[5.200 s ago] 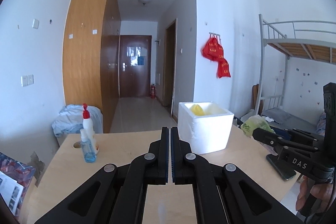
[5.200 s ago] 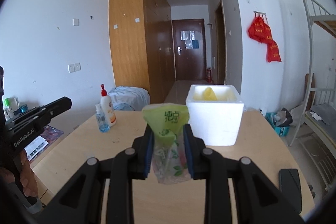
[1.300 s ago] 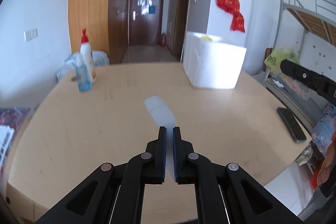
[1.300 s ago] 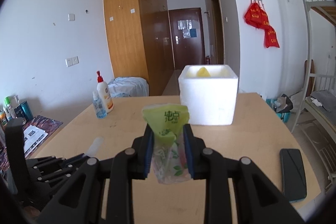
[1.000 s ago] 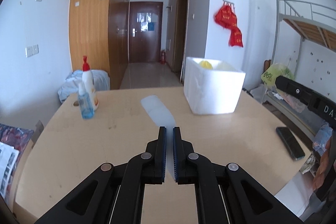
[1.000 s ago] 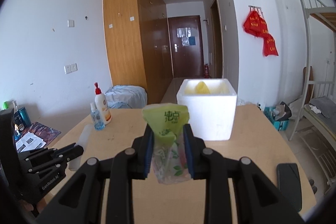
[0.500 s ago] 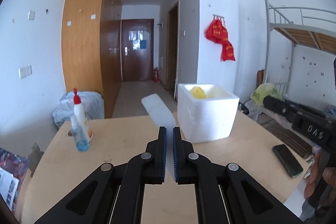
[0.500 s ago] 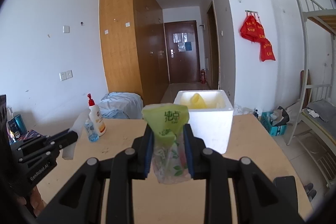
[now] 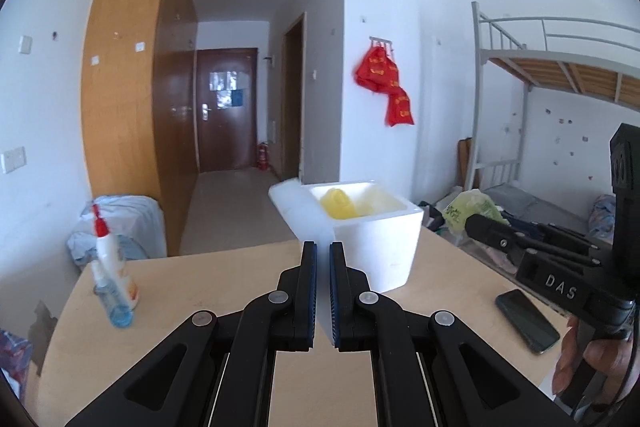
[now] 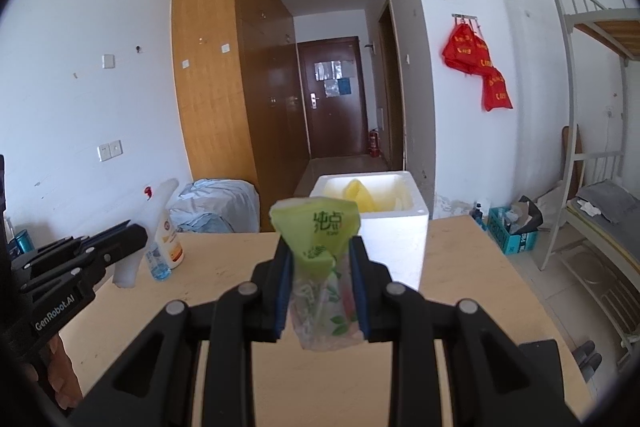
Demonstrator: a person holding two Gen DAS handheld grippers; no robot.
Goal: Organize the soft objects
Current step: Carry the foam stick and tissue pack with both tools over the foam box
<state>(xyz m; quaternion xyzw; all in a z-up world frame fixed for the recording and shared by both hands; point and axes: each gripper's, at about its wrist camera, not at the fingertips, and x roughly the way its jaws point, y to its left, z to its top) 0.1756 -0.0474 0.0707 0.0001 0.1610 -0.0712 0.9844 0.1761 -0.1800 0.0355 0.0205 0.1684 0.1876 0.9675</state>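
Both tongs are hovering above the wooden surface [image 9: 240,275], pointing toward the white foam box [image 9: 372,223]. Left tongs [image 9: 323,251] are pinching a translucent white soft piece [image 9: 298,207] between nearly closed jaws; in the right wrist view that piece [image 10: 132,259] is sticking up and down from the tongs and partly covering a white pump bottle [image 10: 170,239]. Right tongs [image 10: 320,259] are clamping a green tissue pack [image 10: 320,263] in clear printed wrap, which is blocking the near wall of the foam box [image 10: 396,227]. Something yellow [image 9: 338,203] is lying inside the box. A small blue bottle [image 9: 112,299] is standing just in front of the pump bottle [image 9: 110,267] at the surface's left edge. A dark phone [image 9: 528,321] is lying near the right edge, under the right tongs' body. Red bags [image 9: 384,83] are hanging on the wall behind, and a bunk bed [image 9: 560,67] is standing on the right.
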